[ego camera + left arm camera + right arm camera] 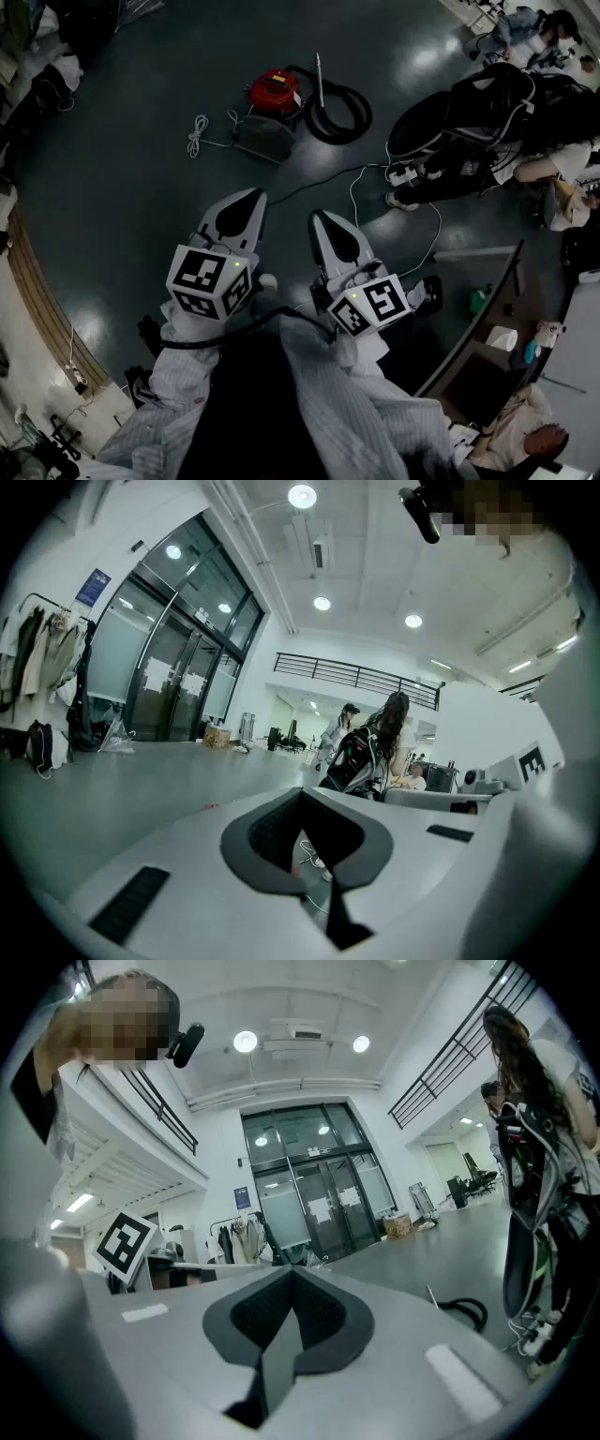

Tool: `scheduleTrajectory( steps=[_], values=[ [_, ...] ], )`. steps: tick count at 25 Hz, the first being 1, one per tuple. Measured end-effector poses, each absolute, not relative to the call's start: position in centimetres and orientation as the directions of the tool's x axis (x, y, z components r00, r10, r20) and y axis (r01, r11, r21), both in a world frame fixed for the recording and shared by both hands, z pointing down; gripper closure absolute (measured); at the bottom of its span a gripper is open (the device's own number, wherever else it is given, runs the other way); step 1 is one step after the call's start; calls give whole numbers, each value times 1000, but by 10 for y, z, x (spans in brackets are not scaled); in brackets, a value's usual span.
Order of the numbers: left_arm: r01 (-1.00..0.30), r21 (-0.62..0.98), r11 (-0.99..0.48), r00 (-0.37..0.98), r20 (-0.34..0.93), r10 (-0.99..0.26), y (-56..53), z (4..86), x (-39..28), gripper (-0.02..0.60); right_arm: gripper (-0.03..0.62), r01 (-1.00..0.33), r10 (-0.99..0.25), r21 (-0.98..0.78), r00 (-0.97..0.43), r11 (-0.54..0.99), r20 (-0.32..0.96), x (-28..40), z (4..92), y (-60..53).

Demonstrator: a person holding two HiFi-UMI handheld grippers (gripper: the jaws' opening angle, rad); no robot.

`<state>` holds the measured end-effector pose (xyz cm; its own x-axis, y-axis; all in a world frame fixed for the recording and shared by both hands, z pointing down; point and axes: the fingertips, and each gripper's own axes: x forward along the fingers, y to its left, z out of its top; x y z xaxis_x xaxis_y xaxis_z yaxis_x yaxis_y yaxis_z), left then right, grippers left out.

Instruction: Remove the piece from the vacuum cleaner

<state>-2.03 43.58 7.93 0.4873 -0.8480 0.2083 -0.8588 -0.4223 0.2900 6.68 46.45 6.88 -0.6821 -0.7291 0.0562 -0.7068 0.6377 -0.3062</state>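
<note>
A small red vacuum cleaner [273,91] stands on the dark floor ahead, with a black hose [339,114] coiled to its right, a metal wand [320,80] and a grey floor head [264,139] in front. My left gripper [249,199] and right gripper [320,220] are held side by side well short of it, both shut with nothing between the jaws. In the left gripper view the left gripper [302,810] points across the floor at people. The right gripper [292,1281] faces glass doors, with the hose [462,1311] low at the right.
A white cable [198,134] lies left of the vacuum. A cord [333,175] runs to a power strip [403,172]. A black bag [487,112] and seated people [539,37] fill the right side. A desk edge [487,309] is at the lower right.
</note>
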Motion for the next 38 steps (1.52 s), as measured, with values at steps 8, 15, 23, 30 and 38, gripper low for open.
scheduleTrajectory(
  steps=[8,15,23,30,38],
  values=[
    [-862,283,-421,485,219,-846,436,83,-19,577,594,-703,-725,-314,-686,638,62,66,73,465],
    [-870,285,-402,471,239,-849,422,88,-25,577,594,-702,-728,-332,-683,630,63,65,74,451],
    [-884,290,-367,440,253,-861,399,96,-29,577,594,-707,-732,-355,-676,612,83,74,83,432],
    [-896,287,-339,421,310,-852,343,127,-21,577,593,-707,-718,-398,-679,585,151,90,119,375],
    [-902,252,-351,427,396,-813,246,175,-33,577,593,-716,-707,-439,-672,543,221,78,162,275]
  ],
)
